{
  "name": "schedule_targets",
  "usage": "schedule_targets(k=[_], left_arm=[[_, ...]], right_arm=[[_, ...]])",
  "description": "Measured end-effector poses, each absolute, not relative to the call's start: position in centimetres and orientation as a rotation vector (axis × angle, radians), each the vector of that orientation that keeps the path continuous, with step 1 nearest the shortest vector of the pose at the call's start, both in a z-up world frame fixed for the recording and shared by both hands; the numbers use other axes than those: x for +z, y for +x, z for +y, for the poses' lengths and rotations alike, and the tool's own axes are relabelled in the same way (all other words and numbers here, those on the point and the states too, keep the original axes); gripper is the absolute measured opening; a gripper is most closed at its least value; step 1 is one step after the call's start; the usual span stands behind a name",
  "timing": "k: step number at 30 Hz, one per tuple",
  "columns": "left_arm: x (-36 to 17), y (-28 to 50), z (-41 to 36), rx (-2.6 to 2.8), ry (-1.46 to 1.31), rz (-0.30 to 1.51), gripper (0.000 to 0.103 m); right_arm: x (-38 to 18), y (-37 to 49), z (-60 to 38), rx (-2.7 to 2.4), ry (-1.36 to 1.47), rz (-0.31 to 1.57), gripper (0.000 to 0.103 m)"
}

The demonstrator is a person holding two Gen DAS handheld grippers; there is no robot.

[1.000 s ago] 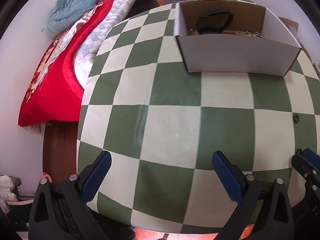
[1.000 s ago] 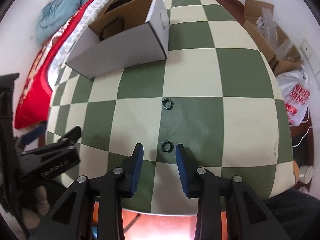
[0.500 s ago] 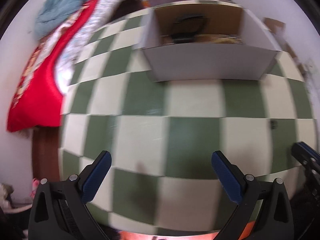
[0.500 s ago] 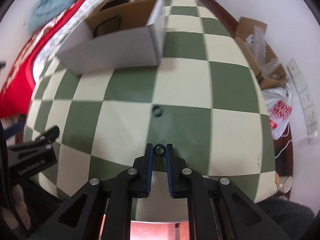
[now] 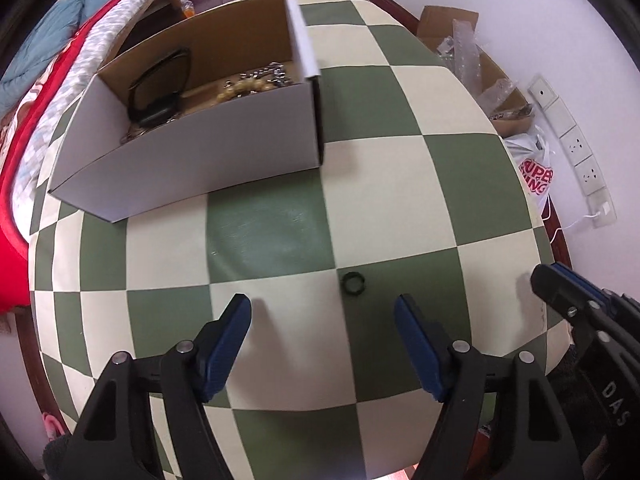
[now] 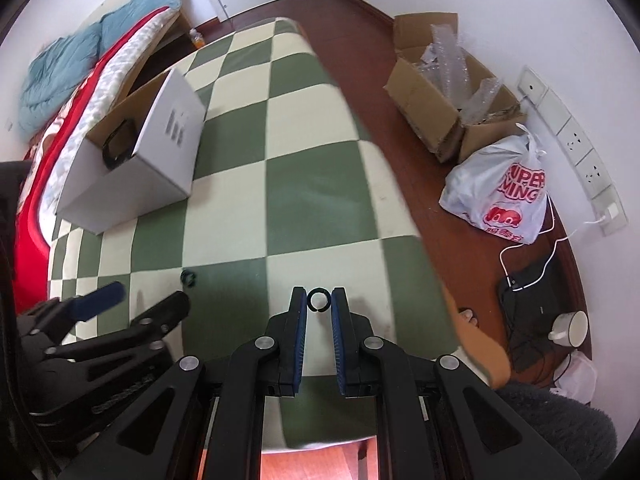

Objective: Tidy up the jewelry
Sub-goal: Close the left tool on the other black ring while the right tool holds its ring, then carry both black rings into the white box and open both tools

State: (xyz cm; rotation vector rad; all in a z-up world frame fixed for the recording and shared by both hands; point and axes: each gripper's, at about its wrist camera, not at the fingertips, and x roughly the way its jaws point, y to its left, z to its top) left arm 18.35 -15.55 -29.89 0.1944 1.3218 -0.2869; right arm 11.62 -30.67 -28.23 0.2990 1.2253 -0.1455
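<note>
right tongs (image 6: 319,300) clamp ring (image 6: 319,299) | near table edge (image 6: 424,240)

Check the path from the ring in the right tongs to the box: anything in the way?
Nothing visible stands between. The right tongs grip a ring; bare checkered table runs to the box, whose near wall must be cleared. The second ring and left tongs sit left of that line.

Red blanket (image 5: 12,216), floor carton (image 6: 440,92), printed plastic bag (image 6: 504,196), white mug (image 6: 572,328)
</note>
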Motion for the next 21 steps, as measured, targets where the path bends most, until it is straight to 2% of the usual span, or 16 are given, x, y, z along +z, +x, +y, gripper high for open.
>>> schedule_targets(k=[8, 10, 18, 19, 21], left_arm=[[-30.5, 18.6, -16.0, -0.287, 0.185, 1.327, 0.072], [-30.4, 18.6, -16.2, -0.296, 0.178, 1.321, 0.066], [-30.0, 18.8, -17.2, -0.332, 0.186, 1.302, 0.013], [-29.9, 18.8, -17.2, -0.333, 0.185, 1.301, 0.01], [-29.9, 18.8, -17.0, -0.338, 0.175, 1.299, 0.01]], right_arm=[[-27.9, 11.8, -32.2, -0.161, 0.33, 1.208, 0.013], [-27.9, 11.9, -32.3, -0.165, 0.328, 1.204, 0.013], [-27.7, 12.0, -32.3, -0.168, 0.341, 1.197, 0.013], [-27.7, 12.0, -32.2, -0.168, 0.341, 1.197, 0.013], [-27.7, 12.0, -32.2, -0.169, 0.342, 1.195, 0.013]])
